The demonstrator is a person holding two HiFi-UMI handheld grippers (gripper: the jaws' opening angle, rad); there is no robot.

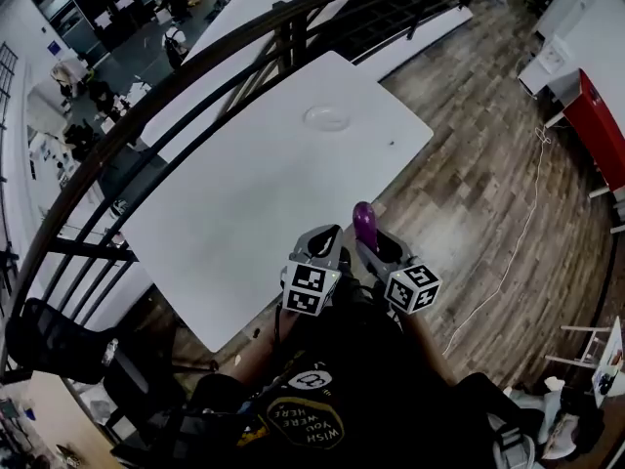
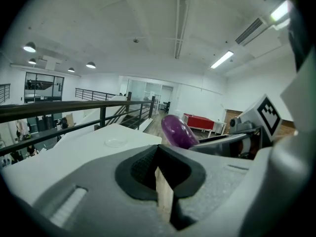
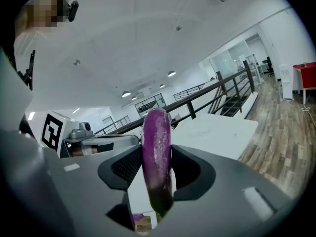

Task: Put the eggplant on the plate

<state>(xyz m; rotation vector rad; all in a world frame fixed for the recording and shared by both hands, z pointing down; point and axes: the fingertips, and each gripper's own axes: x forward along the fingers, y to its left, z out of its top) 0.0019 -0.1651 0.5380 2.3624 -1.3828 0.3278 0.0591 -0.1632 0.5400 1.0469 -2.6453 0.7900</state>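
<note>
A long purple eggplant [image 1: 364, 225] stands upright in my right gripper [image 1: 377, 246], just off the near edge of the white table [image 1: 244, 213]. In the right gripper view the jaws are shut on the eggplant [image 3: 157, 152], and its tip rises above them. My left gripper [image 1: 328, 236] hangs close beside it on the left, shut with nothing held. The left gripper view shows the eggplant [image 2: 178, 131] just to its right. A clear glass plate [image 1: 327, 117] lies at the table's far end, well ahead of both grippers; the same plate [image 2: 116, 142] shows in the left gripper view.
A black metal railing [image 1: 195, 66] runs along the table's far left side over a drop to a lower floor. Wooden flooring [image 1: 488, 184] lies to the right, with a white cable [image 1: 522, 233] and a red cabinet [image 1: 598, 125]. A black chair [image 1: 59, 345] stands at the lower left.
</note>
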